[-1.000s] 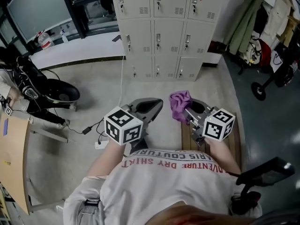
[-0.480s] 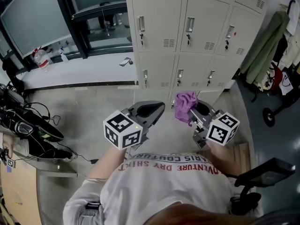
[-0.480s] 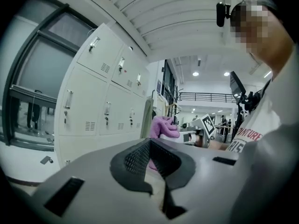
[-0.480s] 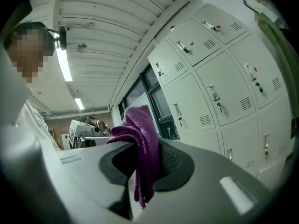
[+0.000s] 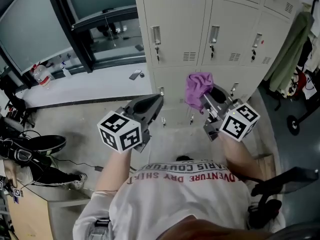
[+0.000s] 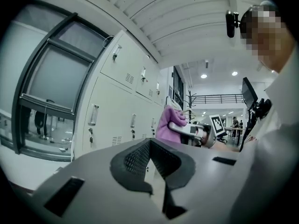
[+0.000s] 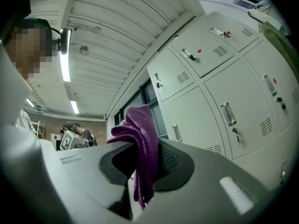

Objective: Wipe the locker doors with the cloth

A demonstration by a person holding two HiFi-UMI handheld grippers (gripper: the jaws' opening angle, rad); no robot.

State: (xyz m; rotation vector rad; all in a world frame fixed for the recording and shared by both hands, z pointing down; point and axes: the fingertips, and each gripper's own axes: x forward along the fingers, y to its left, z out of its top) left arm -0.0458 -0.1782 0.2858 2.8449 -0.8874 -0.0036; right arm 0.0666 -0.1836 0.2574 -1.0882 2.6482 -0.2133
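The grey locker doors (image 5: 175,34) stand straight ahead, each with a small handle and vent slots. My right gripper (image 5: 212,96) is shut on a purple cloth (image 5: 197,86), held up just short of the lower middle doors. In the right gripper view the cloth (image 7: 140,139) hangs bunched between the jaws, with the lockers (image 7: 210,92) rising close beyond. My left gripper (image 5: 150,104) is shut and holds nothing, level with the right one and to its left. The left gripper view shows the lockers (image 6: 117,111) and the cloth (image 6: 166,122) off to the right.
A dark-framed window (image 5: 60,24) and a white ledge (image 5: 90,81) with a bottle (image 5: 42,76) lie left of the lockers. Coats (image 5: 290,39) hang at the right. Cables and black gear (image 5: 30,149) lie on the floor at left. A black stand (image 5: 285,181) is at lower right.
The lockers have come much closer and fill more of the view. Both grippers have risen toward the doors; the purple cloth stays clamped in the right one.
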